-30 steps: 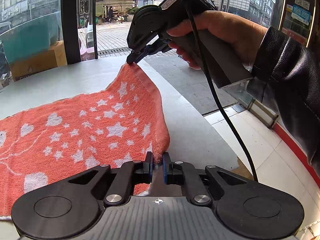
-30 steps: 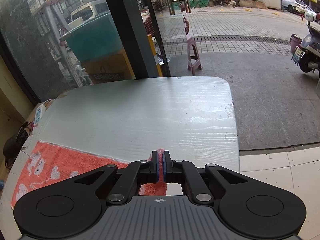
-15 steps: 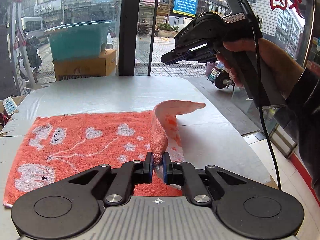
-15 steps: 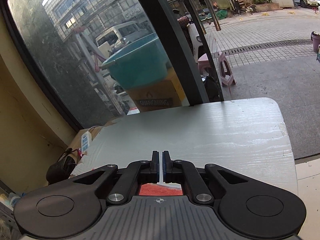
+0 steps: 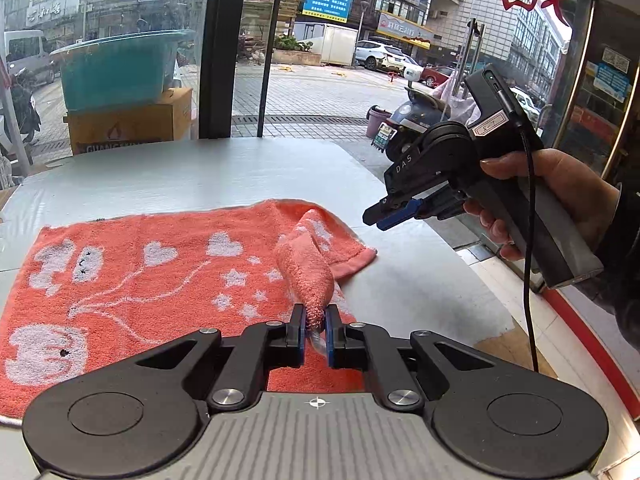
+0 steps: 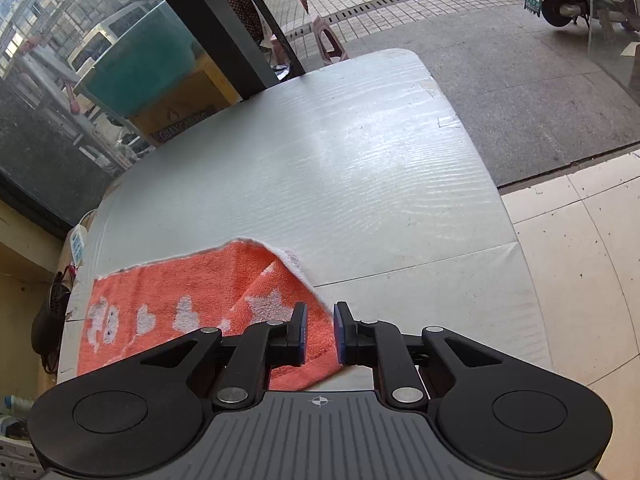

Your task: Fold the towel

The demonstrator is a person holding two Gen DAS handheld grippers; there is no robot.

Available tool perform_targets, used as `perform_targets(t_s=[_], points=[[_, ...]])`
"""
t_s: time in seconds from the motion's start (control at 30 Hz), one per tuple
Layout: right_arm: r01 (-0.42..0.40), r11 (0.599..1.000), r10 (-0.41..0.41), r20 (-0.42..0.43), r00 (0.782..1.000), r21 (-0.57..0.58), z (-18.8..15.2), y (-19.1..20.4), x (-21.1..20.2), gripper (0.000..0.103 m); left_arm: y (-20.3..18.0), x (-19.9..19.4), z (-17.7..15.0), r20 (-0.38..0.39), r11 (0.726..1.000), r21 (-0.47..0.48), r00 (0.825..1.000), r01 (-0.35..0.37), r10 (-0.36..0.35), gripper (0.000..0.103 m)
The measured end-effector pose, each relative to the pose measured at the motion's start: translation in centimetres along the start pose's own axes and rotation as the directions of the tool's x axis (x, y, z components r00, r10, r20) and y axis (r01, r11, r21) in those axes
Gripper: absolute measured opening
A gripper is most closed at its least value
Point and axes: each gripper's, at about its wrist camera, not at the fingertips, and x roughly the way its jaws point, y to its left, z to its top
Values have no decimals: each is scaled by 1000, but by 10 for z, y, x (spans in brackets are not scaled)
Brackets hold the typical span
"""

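An orange towel [image 5: 152, 276] with white hearts and stars lies on the grey table [image 5: 192, 176]. Its right end is folded back over itself. My left gripper [image 5: 315, 330] is shut on a bunched fold of the towel near its front right corner. My right gripper [image 5: 378, 218] hovers above the table just right of the towel, held in a hand. In the right wrist view the right gripper [image 6: 319, 334] is open and empty above the folded end of the towel [image 6: 192, 300].
The table's right edge [image 6: 516, 240] drops to a tiled floor. A window with a dark frame [image 5: 216, 48] stands behind the table. A cardboard box [image 5: 128, 124] with a teal tub on it sits outside at the far left.
My right gripper has opened and let go of the towel's far corner, which now lies on the table. The right gripper has drawn back to the right. My left gripper still holds its fold.
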Motion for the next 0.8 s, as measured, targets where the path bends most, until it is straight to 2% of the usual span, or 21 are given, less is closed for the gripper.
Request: perform_targets(t_s=[0.07,0.27,0.33,0.37,0.4,0.57,0.63,0.67,0.7,0.8], points=[[10,999,-10,-8,1000,31,-4,-8,3,15,-2,0,0,-1,1000,5,1000,10,-10,10],[61,998,-61,4,998,30,-7,-8,11,16,-4,0,0,-6,1000,9,1000,19,-19,10],[61,998,-61,18,998,5,-11,-2,13,22,-4,0,0,-9,1000,9,1000,20,-20,10],[66,998,-65,26,998,-8,-13,1,14,29,-4,0,0,-10,1000,9,1000,21,-21,10],[77,996,-76,31,997,-35,-15,5,15,33,-4,0,0,-11,1000,9,1000,22,-22,10],[157,967,-146,66,987,-199,-29,29,22,33,-5,-1,0,-13,1000,11,1000,25,-25,10],[188,946,-173,79,982,-266,-35,36,25,29,-4,-1,-1,-15,1000,7,1000,27,-27,10],[200,937,-183,85,979,-285,-36,37,26,15,-4,-1,-1,-17,1000,6,999,28,-28,10],[212,929,-193,91,977,-304,-37,38,27,9,-4,-1,-1,-18,1000,5,999,28,-28,10],[189,923,-175,72,982,-335,-38,40,25,8,-3,-1,-1,-21,1000,2,999,28,-28,10]])
